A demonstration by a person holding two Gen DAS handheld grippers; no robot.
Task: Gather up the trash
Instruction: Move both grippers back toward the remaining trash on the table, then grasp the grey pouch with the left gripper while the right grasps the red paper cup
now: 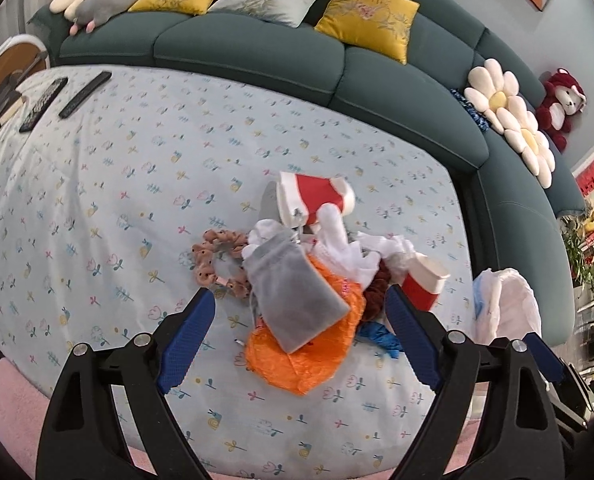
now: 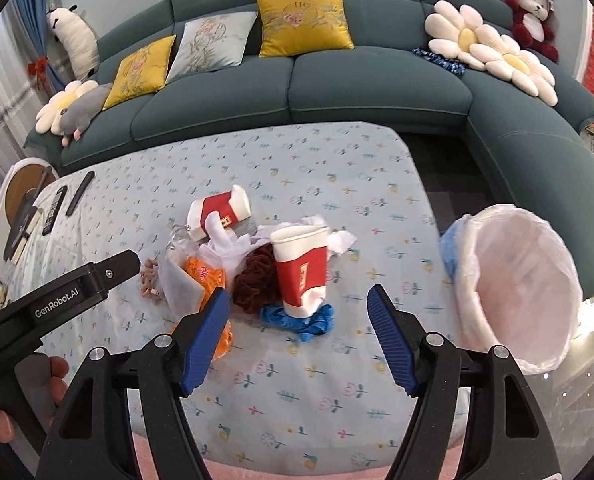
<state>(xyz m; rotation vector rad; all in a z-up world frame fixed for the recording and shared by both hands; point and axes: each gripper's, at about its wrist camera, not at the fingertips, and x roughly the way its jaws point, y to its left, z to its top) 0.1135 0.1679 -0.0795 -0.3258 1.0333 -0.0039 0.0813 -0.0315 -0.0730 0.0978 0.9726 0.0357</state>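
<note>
Two wrist views over a table draped in a pale floral cloth, with a teal sectional sofa along its far side. We see the left gripper with its blue-padded jaws spread wide and nothing between them; it hangs above the near side of the trash pile, the fingers flanking a grey pouch without touching it. The right gripper is likewise wide open and holds nothing, poised over the cloth just near of the pile.

The trash sits in one heap at the middle of the table. We distinguish an upright red-and-white paper cup resting on a crumpled blue wrapper, a second red-and-white cup lying on its side at the far left of the heap, a dark red-brown scrunchie just left of the upright cup, crumpled white plastic between the cups, and an orange mesh bag partly under the grey pouch. A pink scrunchie lies at the left edge of the heap.

At the right edge of the table we see a bin lined with a white bag, its mouth tilted toward the camera. Two remote controls lie at the far left corner.
</note>
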